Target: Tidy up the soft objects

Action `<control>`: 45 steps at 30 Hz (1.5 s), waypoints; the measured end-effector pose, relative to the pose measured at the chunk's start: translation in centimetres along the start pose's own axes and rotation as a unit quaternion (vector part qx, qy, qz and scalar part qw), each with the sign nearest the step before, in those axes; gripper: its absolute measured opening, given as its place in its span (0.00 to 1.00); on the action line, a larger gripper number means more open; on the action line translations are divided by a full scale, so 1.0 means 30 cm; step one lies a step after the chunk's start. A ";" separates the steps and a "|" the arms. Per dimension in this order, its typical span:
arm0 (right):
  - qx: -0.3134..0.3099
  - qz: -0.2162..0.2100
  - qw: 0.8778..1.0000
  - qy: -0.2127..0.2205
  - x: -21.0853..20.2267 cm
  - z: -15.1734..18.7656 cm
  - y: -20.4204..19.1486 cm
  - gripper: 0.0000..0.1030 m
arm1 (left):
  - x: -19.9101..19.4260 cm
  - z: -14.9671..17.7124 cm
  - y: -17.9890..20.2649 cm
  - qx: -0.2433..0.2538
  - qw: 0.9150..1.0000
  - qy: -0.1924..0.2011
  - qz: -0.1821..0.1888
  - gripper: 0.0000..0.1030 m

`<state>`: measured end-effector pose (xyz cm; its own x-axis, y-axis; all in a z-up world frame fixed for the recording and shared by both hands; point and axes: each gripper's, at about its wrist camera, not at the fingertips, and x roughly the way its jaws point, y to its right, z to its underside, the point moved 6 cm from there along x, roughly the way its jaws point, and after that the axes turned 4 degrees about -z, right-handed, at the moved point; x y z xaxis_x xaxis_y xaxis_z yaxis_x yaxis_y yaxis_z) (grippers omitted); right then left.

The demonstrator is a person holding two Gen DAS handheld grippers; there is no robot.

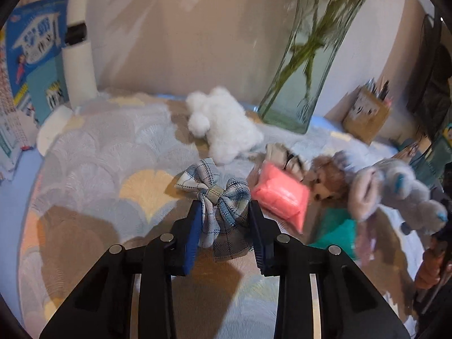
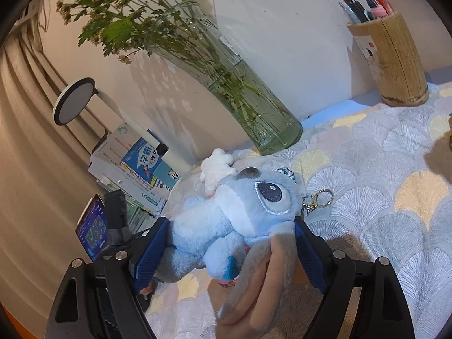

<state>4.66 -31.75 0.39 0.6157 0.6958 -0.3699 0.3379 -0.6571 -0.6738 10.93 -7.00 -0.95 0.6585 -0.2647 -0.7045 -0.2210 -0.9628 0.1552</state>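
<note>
Plaid bow (image 1: 216,197) sits crosswise between the left gripper (image 1: 226,212) pads, jaws narrowed around it — whether pinched, unclear; right gripper (image 2: 228,243) clamps the blue plush (image 2: 234,220).

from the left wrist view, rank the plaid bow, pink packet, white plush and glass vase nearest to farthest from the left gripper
1. plaid bow, between the left gripper fingers
2. pink packet, just right
3. white plush, beyond, centre
4. glass vase, farthest, back right by the wall
</note>
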 end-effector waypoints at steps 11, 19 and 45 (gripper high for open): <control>-0.046 0.009 0.998 0.028 -0.035 -0.018 -0.065 0.81 | -0.326 -0.112 -0.081 -0.088 0.980 0.127 0.122 0.29; -0.115 0.087 0.990 0.001 -0.035 0.003 -0.110 0.86 | -0.264 -0.049 -0.048 -0.080 0.987 0.092 0.108 0.29; -0.074 0.148 0.985 0.039 -0.215 -0.014 -0.130 0.63 | -0.337 -0.020 0.161 -0.011 0.985 0.088 0.149 0.29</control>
<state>-0.34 -33.79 5.67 0.7535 0.4467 -0.4823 0.2313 -0.8670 -0.4415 3.63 -9.02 7.32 0.6819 -0.5395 -0.4939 -0.4089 -0.8411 0.3542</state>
